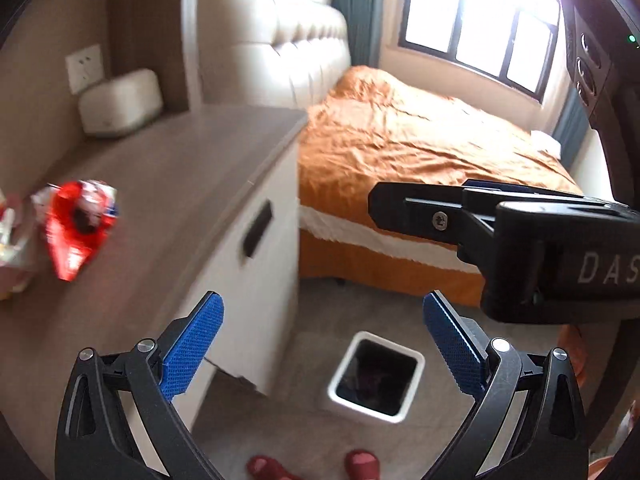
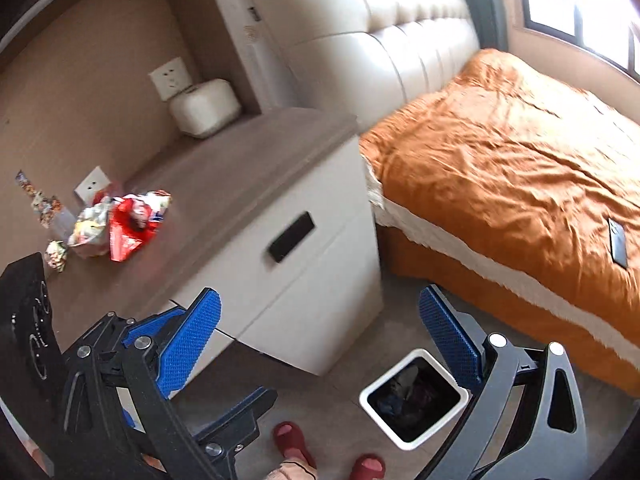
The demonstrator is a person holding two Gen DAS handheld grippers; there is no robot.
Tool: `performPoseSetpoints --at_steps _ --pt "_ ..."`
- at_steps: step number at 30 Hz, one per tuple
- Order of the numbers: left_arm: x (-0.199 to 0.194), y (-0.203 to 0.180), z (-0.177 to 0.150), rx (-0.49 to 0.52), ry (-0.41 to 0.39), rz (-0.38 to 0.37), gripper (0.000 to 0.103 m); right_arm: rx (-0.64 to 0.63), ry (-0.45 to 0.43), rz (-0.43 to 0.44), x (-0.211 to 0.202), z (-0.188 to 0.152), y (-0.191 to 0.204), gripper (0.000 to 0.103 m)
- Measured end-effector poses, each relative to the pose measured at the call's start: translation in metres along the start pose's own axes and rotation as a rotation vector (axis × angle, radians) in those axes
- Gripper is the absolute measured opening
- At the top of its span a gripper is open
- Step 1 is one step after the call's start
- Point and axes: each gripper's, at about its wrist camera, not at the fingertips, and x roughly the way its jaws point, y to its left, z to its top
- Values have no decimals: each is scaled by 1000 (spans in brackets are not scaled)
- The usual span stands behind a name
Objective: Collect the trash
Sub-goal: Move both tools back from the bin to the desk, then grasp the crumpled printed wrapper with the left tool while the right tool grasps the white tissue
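1. Currently both tools are empty. The left tool (image 1: 323,310) has its blue pads spread wide with nothing between them; the right tool (image 2: 319,308) is just as wide, also holding nothing.
2. Trash sits on the grey-brown wood-grain table (image 2: 240,160) top: a crumpled red foil snack wrapper (image 2: 134,224) touching a crumpled pale printed wrapper (image 2: 88,232), with a small crumpled scrap (image 2: 56,254) just beside them, near the wall.
3. The white square plastic bin with a dark liner (image 2: 414,398) stands on the floor between the table and the orange-covered bed (image 2: 500,168), close to the person's red slippers (image 2: 292,438). Likely parked there so a drop is a short swing off the table edge.
4. My read: both tools hang over the bin, opened for the next pick.
5. Hard to make out: the bin's contents are dark and unclear (some items inside, type unreadable). In the left wrist view the wrappers are blurred and cut by the frame edge. A colourful strip (image 2: 38,200) by the wall may be trash or a sticker; cannot tell.
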Motion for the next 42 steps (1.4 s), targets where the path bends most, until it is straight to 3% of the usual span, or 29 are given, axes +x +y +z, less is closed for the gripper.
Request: performPoseSetpoints --at_steps 4,9,18,27,31,37,42 --pt "-47 51 13 -44 -79 173 98 -95 -30 79 0 28 44 99" --pt "-94 117 12 -127 -123 346 98 -177 -34 181 8 49 98 99" --pt "-143 216 -6 -311 -162 536 98 -334 30 355 46 67 208 99" --pt "-158 309 -32 -425 -140 639 98 -507 110 441 104 62 308 99" --pt "-156 352 -43 -480 -118 659 98 -543 144 418 134 62 343 99" --pt "-141 402 -51 -534 -93 663 98 -494 240 344 182 65 382 99" --pt "-122 435 -57 -599 -51 606 98 -454 334 268 217 67 397 99"
